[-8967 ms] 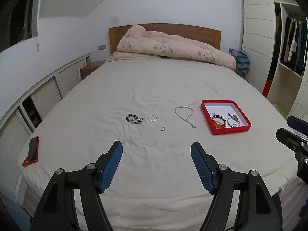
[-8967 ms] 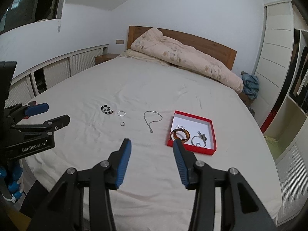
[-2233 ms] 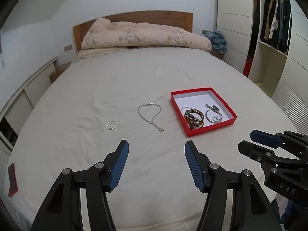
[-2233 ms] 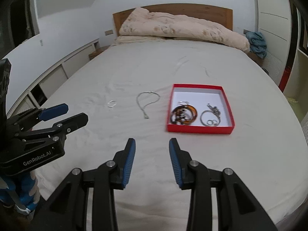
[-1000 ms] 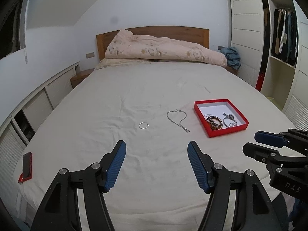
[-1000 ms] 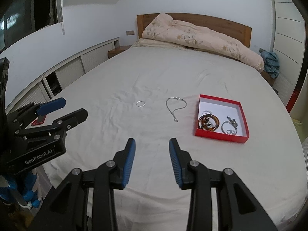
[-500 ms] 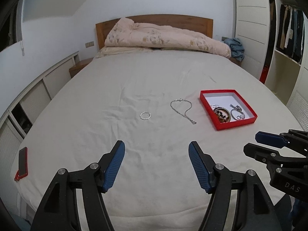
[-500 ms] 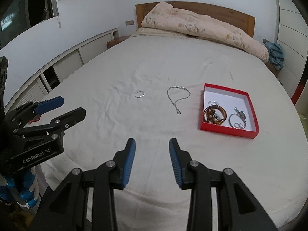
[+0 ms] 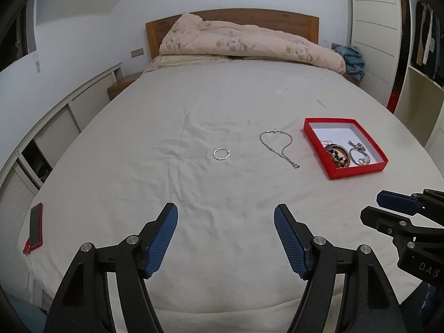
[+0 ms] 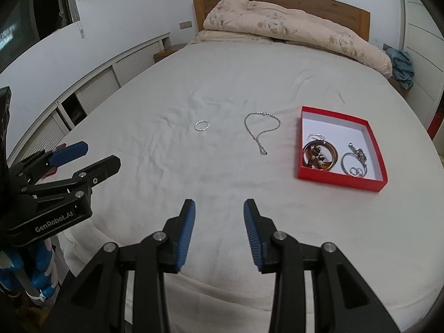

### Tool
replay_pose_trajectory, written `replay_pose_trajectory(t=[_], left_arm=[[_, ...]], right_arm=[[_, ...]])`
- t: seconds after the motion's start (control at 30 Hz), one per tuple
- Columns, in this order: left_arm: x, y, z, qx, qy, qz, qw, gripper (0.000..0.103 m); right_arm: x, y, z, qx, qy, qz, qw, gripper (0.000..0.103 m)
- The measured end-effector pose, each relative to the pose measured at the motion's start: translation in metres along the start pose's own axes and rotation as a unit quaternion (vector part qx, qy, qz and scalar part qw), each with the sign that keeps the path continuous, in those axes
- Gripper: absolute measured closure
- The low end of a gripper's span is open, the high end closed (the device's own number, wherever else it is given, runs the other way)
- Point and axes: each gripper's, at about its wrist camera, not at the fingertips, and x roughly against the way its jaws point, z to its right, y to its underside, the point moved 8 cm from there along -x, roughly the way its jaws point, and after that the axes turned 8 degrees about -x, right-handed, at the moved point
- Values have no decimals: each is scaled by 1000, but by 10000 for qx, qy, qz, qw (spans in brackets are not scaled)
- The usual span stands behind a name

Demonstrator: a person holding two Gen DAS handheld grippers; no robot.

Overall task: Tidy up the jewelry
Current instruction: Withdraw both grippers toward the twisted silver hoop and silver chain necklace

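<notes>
Our left gripper (image 9: 225, 229) hangs at the bottom centre over the bed (image 9: 222, 105), jaws opening wide with nothing between them. Our right gripper (image 10: 219, 223) stands narrower, also empty. Mid-frame lie a silver ring (image 9: 221, 154) and a necklace (image 9: 279, 145); the red box (image 9: 358, 168) holding jewelry sits right of them.

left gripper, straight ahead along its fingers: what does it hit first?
Probably bare bedsheet. The left gripper, jaws opening with nothing between them, points down at empty fabric. The silver ring lies farther along roughly that line, the necklace off to its right; depth is unclear.
</notes>
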Motion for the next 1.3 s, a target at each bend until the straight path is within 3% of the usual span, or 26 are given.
replay_pose_trajectory(t=[0.2,0.33,0.87,1.3], left_arm=[[-5,4,1,-62,-142,-151,9998,28],[-8,7,1,-91,-212,-251,9994,26],[-21,23,-27,150,-459,-587,9971,26],[-42,30,-55,332,-578,-918,9935,26]], right_arm=[[-8,1,2,-23,-116,-16,9999,68],[-10,1,3,-13,-144,17,9999,60],[-18,-4,-5,349,208,104,9991,59],[-39,-8,-6,405,73,13,9992,59]])
